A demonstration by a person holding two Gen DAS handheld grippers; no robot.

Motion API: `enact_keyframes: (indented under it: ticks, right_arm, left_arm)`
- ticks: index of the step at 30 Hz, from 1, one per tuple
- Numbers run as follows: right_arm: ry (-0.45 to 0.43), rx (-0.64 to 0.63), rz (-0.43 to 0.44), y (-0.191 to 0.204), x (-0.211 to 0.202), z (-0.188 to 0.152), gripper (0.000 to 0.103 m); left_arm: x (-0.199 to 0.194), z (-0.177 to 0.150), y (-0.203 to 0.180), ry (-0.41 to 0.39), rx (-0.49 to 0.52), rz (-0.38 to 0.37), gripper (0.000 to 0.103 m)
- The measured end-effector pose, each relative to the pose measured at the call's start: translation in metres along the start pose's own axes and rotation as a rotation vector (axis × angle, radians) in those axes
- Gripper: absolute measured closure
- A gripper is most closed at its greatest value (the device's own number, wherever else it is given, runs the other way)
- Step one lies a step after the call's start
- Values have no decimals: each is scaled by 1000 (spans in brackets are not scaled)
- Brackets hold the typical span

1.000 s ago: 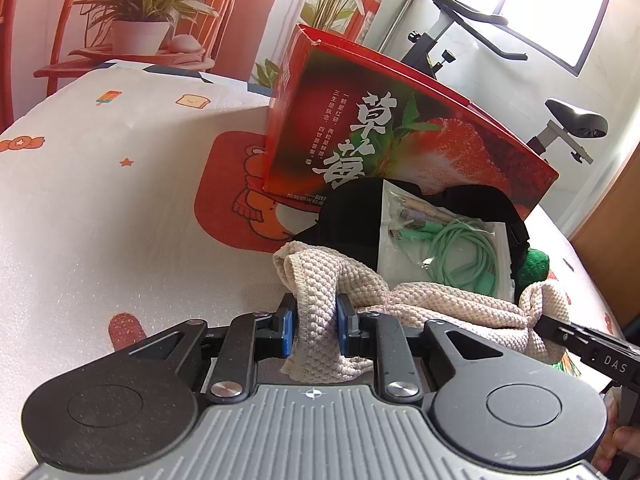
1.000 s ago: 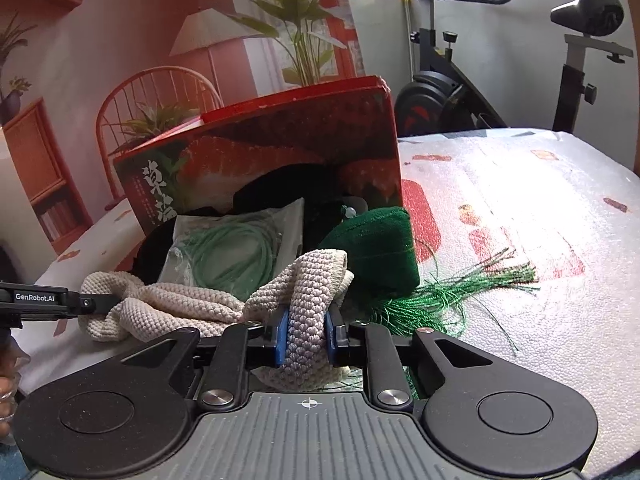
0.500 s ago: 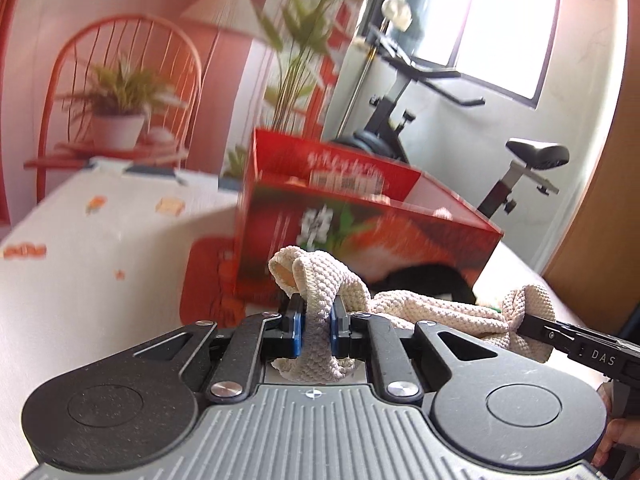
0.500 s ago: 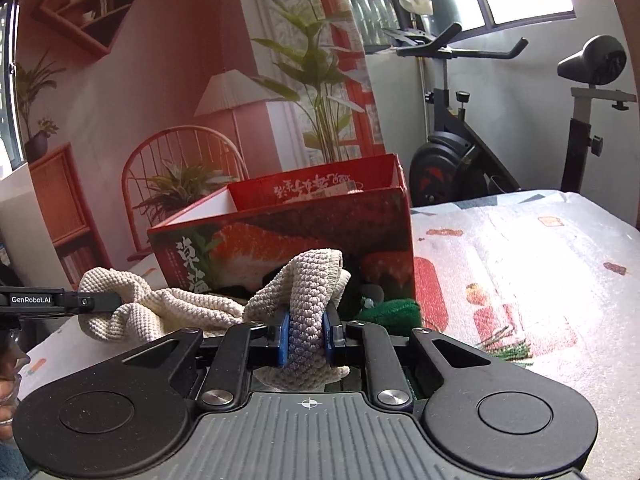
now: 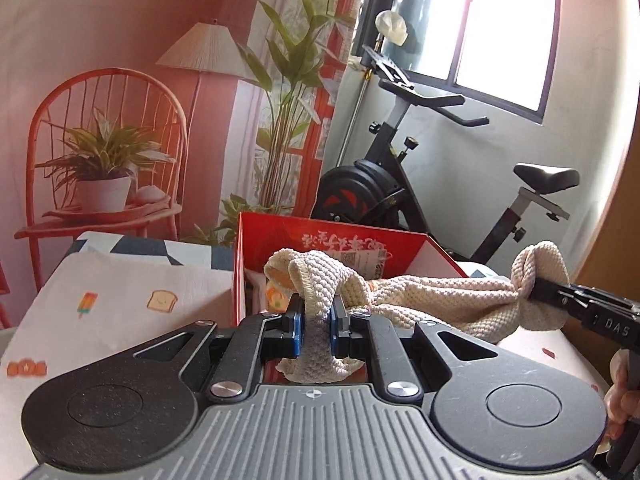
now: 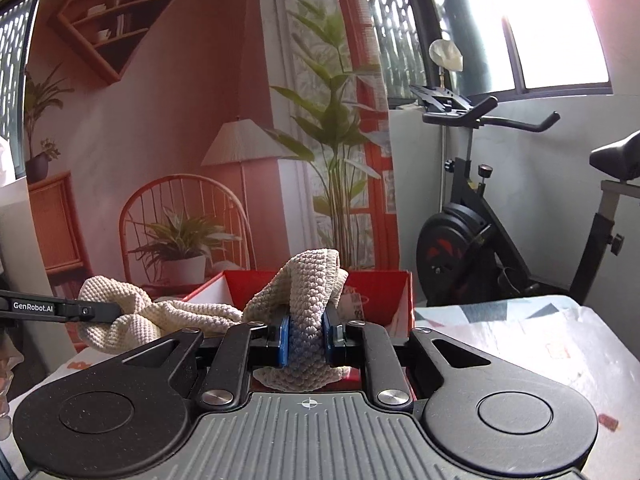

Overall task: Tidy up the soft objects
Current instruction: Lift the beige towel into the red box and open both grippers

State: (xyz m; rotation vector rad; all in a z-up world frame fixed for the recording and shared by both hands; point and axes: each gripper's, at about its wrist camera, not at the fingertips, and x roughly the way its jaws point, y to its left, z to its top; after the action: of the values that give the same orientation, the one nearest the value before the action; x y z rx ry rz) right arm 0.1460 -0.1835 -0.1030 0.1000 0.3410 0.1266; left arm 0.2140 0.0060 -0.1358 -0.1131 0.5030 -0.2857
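- I hold the cream knitted cloth (image 5: 432, 300) by its two ends, one in each hand-held gripper, so that it hangs as a slack span rather than in a heap.
- Left hand-held gripper (image 5: 317, 330): blue pads (image 5: 295, 331) clamped together on a bunched end of the cloth, a short tail hanging below the jaws. The pinch sits near the end, which I judge keeps the bulk of the fabric free.
- Right hand-held gripper (image 6: 306, 336): likewise closed tight on the opposite end, the knit folded over above the pads.
- Landmark: the red box (image 5: 340, 240), open at the top. The cloth is in the air on the near side of the box, at about the level of its rim, touching neither the box nor the tabletop (image 5: 120, 280) so far as I can see.
- From the right wrist view the span sags toward the left-hand side of the box front (image 6: 372, 292).
- Judgement: gripping both ends lets me stretch or fold the cloth before it goes into the box. The loose knit may slip or snag on the rim.
- Box contents: only partly visible; I cannot identify them.
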Motion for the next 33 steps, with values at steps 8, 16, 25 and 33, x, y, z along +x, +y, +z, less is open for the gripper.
enact_keyframes:
  ticks: [8, 16, 25, 33]
  right_arm:
    - [86, -71, -60, -20, 81, 35, 88]
    - [193, -75, -110, -34, 126, 17, 88]
    - [257, -106, -140, -34, 151, 3, 88]
    - [333, -123, -110, -21, 170, -3, 89]
  left_arm:
    - [66, 35, -3, 89, 29, 51, 89]
    - [108, 30, -1, 183, 67, 75, 89]
    - [120, 29, 2, 184, 93, 109, 54]
    - [110, 26, 1, 173, 81, 78, 54]
